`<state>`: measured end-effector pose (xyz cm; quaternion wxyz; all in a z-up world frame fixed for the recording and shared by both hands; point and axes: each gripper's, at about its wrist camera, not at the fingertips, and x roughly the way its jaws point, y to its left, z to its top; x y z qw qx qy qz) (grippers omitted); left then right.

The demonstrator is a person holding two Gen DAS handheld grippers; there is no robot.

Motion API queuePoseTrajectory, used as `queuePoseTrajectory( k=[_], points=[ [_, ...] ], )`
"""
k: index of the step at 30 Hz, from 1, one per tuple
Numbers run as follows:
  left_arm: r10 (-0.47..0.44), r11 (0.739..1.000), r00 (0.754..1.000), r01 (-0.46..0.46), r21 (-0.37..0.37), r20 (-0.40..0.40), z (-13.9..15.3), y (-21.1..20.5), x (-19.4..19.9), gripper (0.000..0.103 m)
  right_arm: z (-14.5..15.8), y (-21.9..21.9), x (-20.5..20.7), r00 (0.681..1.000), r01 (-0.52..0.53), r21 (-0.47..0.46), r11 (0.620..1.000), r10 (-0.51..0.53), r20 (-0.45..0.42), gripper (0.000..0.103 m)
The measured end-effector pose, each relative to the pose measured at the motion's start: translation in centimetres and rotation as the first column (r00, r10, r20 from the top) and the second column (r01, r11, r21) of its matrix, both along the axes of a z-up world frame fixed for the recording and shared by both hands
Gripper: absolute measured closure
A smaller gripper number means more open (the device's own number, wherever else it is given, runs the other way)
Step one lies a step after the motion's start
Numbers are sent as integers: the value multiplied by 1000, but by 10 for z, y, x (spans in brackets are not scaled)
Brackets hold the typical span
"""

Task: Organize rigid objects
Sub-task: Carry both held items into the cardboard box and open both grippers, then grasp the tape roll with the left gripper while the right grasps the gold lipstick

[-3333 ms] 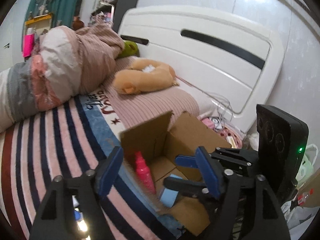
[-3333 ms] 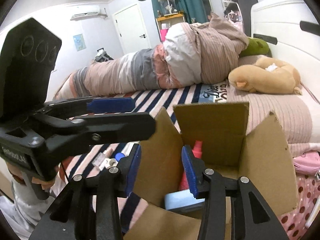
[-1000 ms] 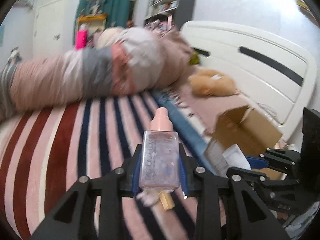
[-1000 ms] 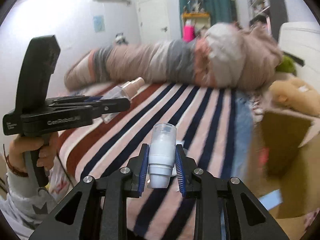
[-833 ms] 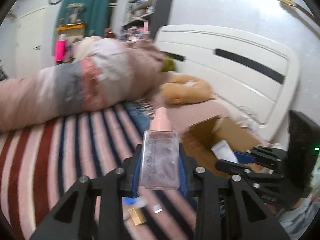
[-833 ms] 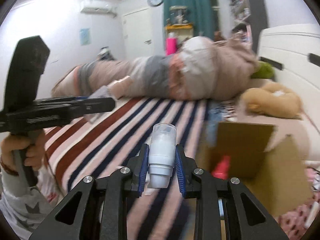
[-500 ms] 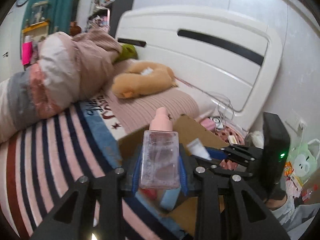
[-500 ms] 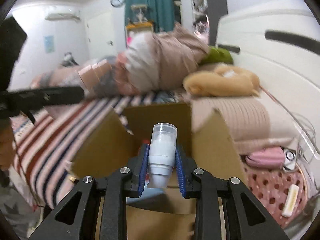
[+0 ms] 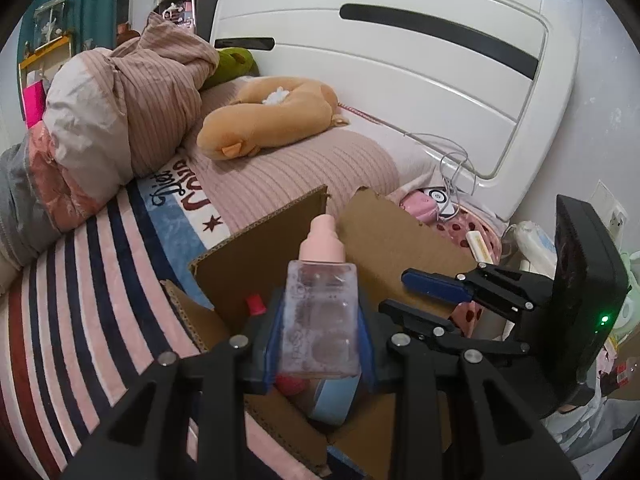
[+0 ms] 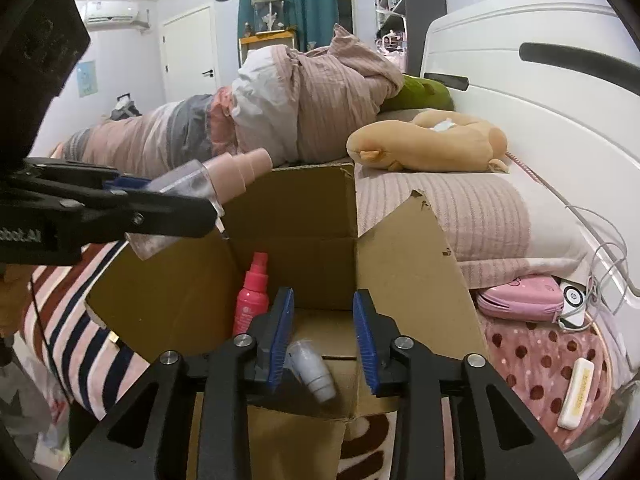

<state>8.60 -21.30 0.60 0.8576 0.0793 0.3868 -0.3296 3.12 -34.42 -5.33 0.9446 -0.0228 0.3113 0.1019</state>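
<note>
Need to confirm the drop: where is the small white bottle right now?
In the right wrist view, the white bottle lies tilted inside the cardboard box, just below the open right gripper, right of the pink spray bottle.

My bed fills the left and middle of both views. It wears a blanket with pink, red and dark blue stripes. An open brown cardboard box sits on it at the lower middle. A rolled-up pink and grey quilt lies at the upper left. A floppy tan plush toy rests on the ribbed pink pillow near the white headboard. A pink pouch lies at the right.
</note>
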Motion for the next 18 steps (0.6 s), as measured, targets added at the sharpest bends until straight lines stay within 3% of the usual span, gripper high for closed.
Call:
queuePoseTrajectory(
  k=[8, 16, 18],
  points=[
    [-22, 999, 996, 26, 41, -92, -16, -20, 21, 74, 1, -1, -2, 1000, 13, 0, 1000, -13, 2, 74],
    [-6, 1000, 998, 6, 2, -67, -6, -7, 17, 68, 2, 1, -4, 1000, 25, -10, 1000, -25, -9, 73],
    [8, 1000, 999, -9, -16, -48, 2, 4, 13, 62, 4, 4, -5, 1000, 23, -12, 1000, -23, -7, 72]
  ],
)
